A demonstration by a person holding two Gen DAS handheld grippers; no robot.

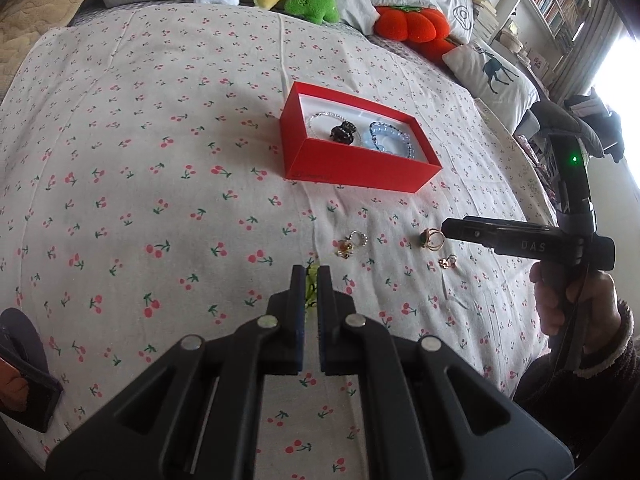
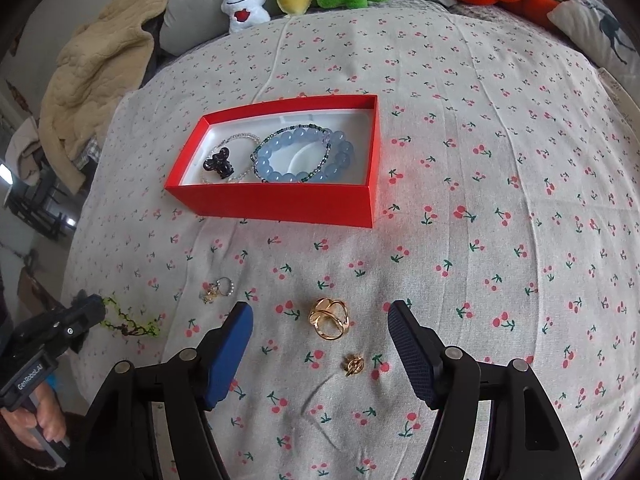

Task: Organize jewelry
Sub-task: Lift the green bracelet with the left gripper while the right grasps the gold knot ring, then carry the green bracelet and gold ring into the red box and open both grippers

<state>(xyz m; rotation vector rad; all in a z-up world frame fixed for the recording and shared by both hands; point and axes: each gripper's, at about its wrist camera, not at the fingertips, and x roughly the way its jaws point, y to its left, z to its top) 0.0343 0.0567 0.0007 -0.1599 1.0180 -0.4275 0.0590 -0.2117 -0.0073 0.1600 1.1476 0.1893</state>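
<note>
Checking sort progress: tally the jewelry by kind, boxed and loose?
Bracelets in red box: 3 (blue bead bracelet, dark seed-bead strand, clear strand)
Black clip: 1
Loose rings: gold ring, small gold piece, ring pair: 4
Green strand in left gripper: 1
Total: 9

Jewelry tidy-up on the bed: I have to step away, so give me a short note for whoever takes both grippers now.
Left gripper: shut on the green beaded strand, part trailing on the sheet.
Right gripper: open, above the large gold ring, not touching it.
Done: blue bead bracelet, clear bead bracelet and dark clip lie in the red box.
Left: box the strand, the gold ring, the small gold piece and the ring cluster.
</note>
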